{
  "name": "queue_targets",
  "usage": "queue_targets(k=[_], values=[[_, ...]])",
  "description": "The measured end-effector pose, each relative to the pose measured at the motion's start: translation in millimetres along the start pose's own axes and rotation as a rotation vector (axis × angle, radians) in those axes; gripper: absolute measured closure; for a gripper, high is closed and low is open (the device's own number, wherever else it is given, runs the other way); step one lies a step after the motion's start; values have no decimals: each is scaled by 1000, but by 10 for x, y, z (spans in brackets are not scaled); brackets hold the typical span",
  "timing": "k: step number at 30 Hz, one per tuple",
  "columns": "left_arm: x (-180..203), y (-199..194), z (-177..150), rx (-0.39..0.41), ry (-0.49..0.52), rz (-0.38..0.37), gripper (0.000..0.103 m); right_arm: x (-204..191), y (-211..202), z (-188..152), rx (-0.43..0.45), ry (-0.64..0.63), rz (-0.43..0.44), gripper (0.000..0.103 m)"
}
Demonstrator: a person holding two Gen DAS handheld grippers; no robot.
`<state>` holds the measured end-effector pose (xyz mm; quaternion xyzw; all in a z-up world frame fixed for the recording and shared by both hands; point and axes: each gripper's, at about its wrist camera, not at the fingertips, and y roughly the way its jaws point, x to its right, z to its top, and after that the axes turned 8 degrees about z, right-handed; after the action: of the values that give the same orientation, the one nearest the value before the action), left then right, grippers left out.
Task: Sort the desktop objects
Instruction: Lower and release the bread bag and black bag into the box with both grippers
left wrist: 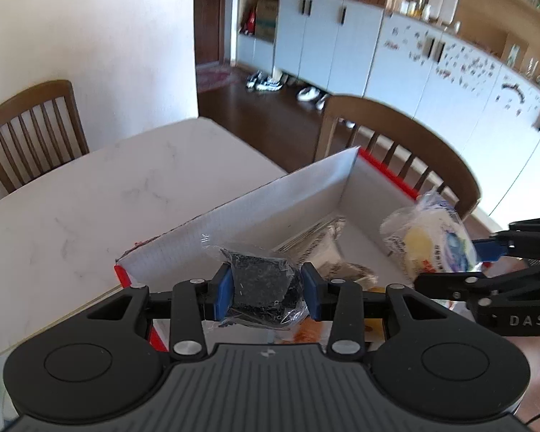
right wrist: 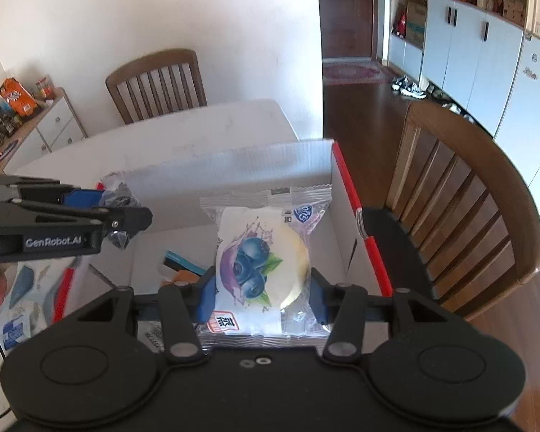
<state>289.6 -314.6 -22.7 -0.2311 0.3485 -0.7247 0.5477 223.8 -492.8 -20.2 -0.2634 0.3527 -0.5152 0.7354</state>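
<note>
- The left gripper [left wrist: 266,289] is clamped narrowly on a dark crinkly packet [left wrist: 261,284], held above the near end of the open cardboard box [left wrist: 234,212].
- The right gripper [right wrist: 262,297] pinches a blueberry cake packet [right wrist: 261,270] at medium width, over the box's right side.
- Judgement: lower each packet below the rim before letting go, one at a time.
- Beyond the jaws the box wall stands tall; the red-edged rim [right wrist: 356,216] lies just right, a chair [right wrist: 468,198] close by. Keep the grippers apart.

A dark block in clear wrap [left wrist: 261,289] sits clamped above the white box [left wrist: 234,212]. The blueberry cake packet [right wrist: 266,266] stands upright over the same box.
</note>
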Motion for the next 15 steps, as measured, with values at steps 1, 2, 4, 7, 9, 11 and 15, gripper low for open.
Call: queue_targets(k=[1, 2, 4, 7, 9, 11, 15], values=[[4, 51, 14, -10, 1, 7, 64, 18, 30, -5, -8, 2, -5, 54], [9, 114, 34, -22, 3, 15, 64, 26, 60, -11, -15, 0, -6, 54], [13, 214, 57, -44, 5, 32, 64, 59, 117, -29, -31, 4, -9, 54], [22, 373, 53, -90, 9, 50, 64, 73, 188, -49, -53, -11, -9, 54], [43, 451, 41, -117, 18, 63, 64, 64, 239, -66, -70, -25, -11, 54], [53, 514, 42, -135, 34, 79, 64, 48, 282, -69, -81, -40, -6, 54], [89, 628, 29, -174, 42, 90, 64, 35, 351, -42, -108, -71, 22, 54]])
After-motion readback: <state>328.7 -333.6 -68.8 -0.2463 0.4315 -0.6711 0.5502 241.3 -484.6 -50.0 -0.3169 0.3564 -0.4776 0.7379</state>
